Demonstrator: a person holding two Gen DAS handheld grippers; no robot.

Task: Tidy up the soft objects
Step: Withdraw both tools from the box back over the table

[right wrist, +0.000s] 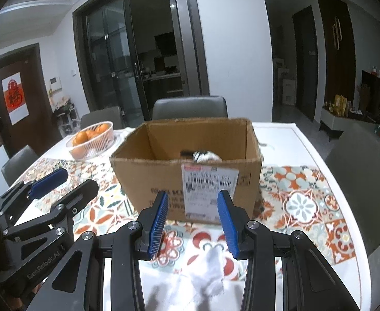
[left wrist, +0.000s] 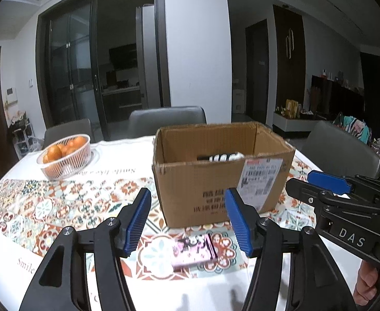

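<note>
An open cardboard box [left wrist: 210, 181] [right wrist: 158, 176] stands on the patterned tablecloth, with a black-and-white striped soft item [left wrist: 223, 156] [right wrist: 205, 155] lying inside. My left gripper [left wrist: 187, 191] is open in front of the box, above a pink printed packet [left wrist: 192, 251] that lies flat on the cloth; nothing is between its blue pads. My right gripper [right wrist: 193, 194] is also open, hanging over a crumpled white cloth [right wrist: 210, 272] near the table's front edge. Each gripper shows at the side of the other's view, the right one [left wrist: 327, 181] and the left one [right wrist: 60, 181].
A white basket of oranges [left wrist: 65, 155] [right wrist: 92, 137] sits at the back left of the table. Grey chairs [left wrist: 166, 119] [right wrist: 190, 108] stand behind it, and another chair [right wrist: 358, 181] at the right side. A hand [left wrist: 368, 282] holds the right gripper's handle.
</note>
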